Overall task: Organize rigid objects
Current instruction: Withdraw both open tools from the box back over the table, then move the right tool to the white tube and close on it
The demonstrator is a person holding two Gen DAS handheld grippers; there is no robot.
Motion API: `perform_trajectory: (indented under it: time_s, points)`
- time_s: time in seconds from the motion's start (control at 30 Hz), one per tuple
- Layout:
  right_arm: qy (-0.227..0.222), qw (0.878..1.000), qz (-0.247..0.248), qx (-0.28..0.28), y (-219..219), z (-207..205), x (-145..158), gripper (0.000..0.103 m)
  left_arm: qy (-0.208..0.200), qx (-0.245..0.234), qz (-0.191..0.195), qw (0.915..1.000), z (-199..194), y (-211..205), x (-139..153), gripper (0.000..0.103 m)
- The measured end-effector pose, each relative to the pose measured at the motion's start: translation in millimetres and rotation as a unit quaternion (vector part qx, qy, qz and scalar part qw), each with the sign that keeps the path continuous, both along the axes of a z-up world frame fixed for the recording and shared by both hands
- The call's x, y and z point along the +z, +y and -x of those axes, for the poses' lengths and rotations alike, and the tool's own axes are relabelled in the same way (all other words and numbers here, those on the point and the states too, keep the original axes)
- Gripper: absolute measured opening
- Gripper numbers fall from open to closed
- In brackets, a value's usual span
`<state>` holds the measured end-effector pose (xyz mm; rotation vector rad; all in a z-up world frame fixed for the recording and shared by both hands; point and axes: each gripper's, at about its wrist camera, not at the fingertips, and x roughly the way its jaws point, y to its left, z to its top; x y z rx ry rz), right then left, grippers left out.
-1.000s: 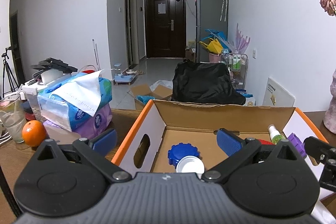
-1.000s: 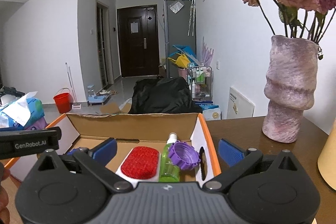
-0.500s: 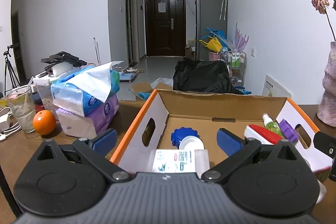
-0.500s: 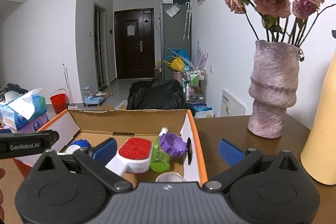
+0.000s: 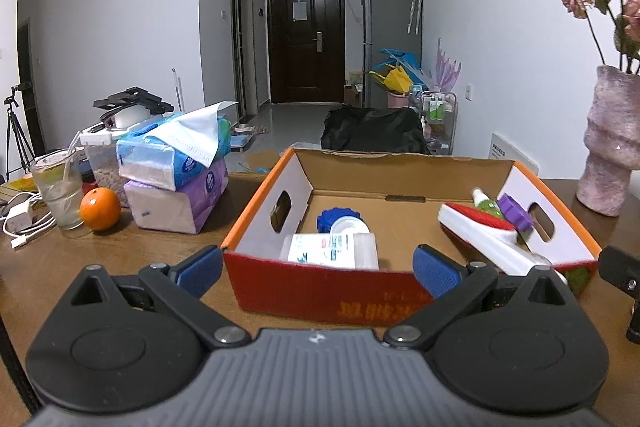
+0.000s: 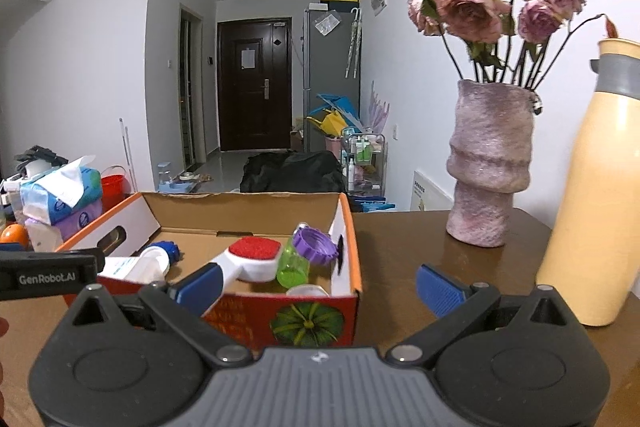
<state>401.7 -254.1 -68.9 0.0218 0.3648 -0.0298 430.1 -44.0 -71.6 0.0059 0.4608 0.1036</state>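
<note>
An open orange-edged cardboard box (image 5: 404, 183) sits on a brown wooden table (image 5: 100, 259), evidently serving as the collecting bin. Inside lie hard plastic items: a white bottle with a ridged blue cap (image 5: 336, 223), a white brush with a red pad (image 5: 480, 231), a green spray bottle (image 6: 294, 263) and a purple ridged lid (image 6: 314, 246). The left gripper (image 5: 316, 267) and right gripper (image 6: 318, 283) hover before the box, jaws apart, empty.

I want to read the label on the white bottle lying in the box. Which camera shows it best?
The left wrist view: the white bottle lies label-up, centred. The right wrist view shows only a slanted part behind the left hand-held gripper.
</note>
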Motion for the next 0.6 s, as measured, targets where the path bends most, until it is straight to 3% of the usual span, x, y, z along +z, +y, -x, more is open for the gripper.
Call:
perform_trajectory:
  time_s: [0.6]
  points:
    - [0.004,0.999,0.031,-0.008,-24,93,-2,0.103,0.011,-0.025,-0.006,0.9996,83,-22,-4,0.103]
